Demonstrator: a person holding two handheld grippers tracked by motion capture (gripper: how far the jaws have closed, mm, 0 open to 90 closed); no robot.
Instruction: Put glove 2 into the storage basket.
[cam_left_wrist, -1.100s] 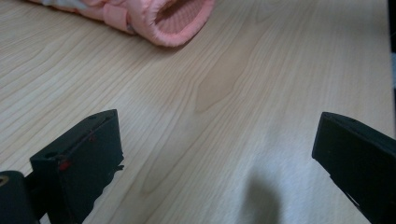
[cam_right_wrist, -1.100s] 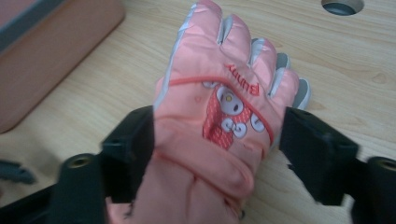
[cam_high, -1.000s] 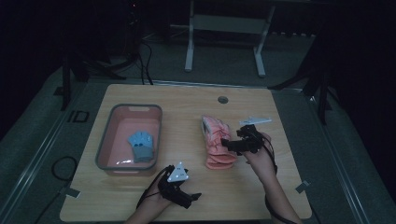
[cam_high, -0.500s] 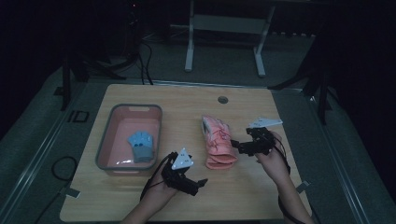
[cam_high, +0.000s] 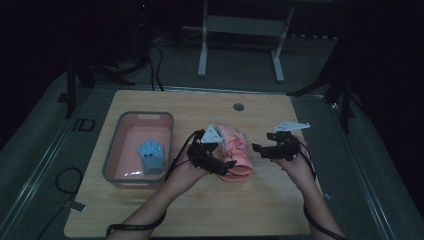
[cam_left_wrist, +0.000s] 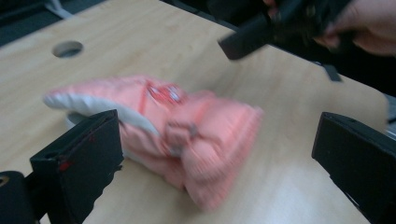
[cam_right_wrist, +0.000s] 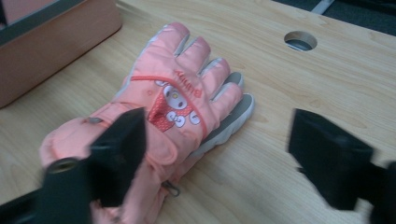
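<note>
The pink glove (cam_high: 235, 152) lies flat near the middle of the table (cam_high: 200, 205), cuff toward me, fingers pointing to the far side — a second glove sits under it, its grey palm showing along the edge. My left gripper (cam_high: 220, 165) hangs over the cuff end with its jaws spread wide, the glove below and between them but not pinched. My right gripper (cam_high: 260, 149) hovers just right of the glove, clear of it; its jaws have just been closing a little, yet they stand well apart with nothing held. To the left, the pink tray (cam_high: 112, 165) holds a blue glove (cam_high: 151, 156), with bare wood between tray and pink glove. Open tabletop runs near me and out to the right edge; a round hole (cam_high: 238, 106) sits by the far edge.
</note>
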